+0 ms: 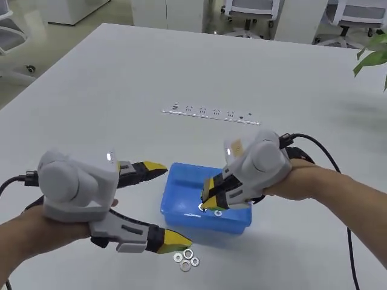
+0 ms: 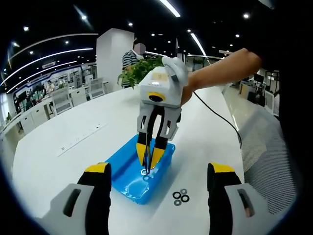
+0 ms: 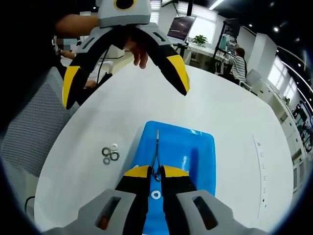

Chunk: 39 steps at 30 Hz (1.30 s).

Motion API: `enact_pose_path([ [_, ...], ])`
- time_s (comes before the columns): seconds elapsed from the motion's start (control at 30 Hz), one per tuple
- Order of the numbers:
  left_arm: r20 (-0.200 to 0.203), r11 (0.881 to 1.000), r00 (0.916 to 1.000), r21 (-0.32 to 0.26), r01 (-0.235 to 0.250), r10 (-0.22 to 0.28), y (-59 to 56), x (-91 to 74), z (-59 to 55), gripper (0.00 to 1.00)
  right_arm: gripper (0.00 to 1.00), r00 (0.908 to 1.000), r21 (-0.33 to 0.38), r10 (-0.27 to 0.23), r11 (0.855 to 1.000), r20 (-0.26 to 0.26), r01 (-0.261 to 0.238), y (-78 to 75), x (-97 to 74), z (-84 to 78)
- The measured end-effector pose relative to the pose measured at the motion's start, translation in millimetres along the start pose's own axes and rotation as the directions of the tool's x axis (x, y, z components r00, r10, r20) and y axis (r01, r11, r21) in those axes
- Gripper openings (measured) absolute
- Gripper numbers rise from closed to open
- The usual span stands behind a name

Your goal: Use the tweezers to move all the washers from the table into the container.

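Observation:
A blue container (image 1: 181,208) sits on the white table near its front edge. My right gripper (image 1: 208,202) hangs over the container, shut on thin metal tweezers (image 3: 157,147) that point down into it. One washer (image 3: 155,195) lies inside the container. A small cluster of washers (image 1: 185,258) lies on the table just in front of the container, also seen as washers (image 3: 110,154) and washers (image 2: 180,197). My left gripper (image 1: 162,202) is open beside the container's left end, its yellow-tipped jaws spread wide, one near the washers; nothing is between them.
A flush power strip (image 1: 211,115) is set into the table beyond the container. Office chairs (image 1: 251,12) stand past the far edge, and a plant (image 1: 372,57) is at the far right. A cable (image 1: 329,160) trails from the right gripper.

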<state>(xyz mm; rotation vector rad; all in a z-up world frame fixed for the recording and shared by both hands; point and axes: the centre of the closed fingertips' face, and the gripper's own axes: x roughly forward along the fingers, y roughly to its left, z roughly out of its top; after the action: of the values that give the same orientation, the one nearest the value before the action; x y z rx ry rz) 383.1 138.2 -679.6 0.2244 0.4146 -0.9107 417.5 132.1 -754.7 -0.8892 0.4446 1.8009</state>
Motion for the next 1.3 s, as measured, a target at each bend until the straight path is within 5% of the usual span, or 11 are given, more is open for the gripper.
enact_pose_path([
  [0.4,-0.006,0.998,0.9988,0.026,0.049,-0.049,5.6,19.9,7.0,0.65,0.09,0.9998,0.009,0.015,1.0,-0.015,-0.015,1.0,4.9,-7.4],
  [0.8,-0.029,0.997,0.9985,0.063,0.048,-0.047,19.7,37.2,7.9,0.28,0.09,0.9997,0.019,0.024,1.0,-0.01,-0.024,1.3,6.6,-9.8],
  [1.3,-0.054,0.992,0.9955,0.098,0.083,-0.078,19.4,53.2,8.0,0.12,0.1,0.9998,0.015,0.02,1.0,-0.008,-0.02,1.8,5.8,-11.0],
])
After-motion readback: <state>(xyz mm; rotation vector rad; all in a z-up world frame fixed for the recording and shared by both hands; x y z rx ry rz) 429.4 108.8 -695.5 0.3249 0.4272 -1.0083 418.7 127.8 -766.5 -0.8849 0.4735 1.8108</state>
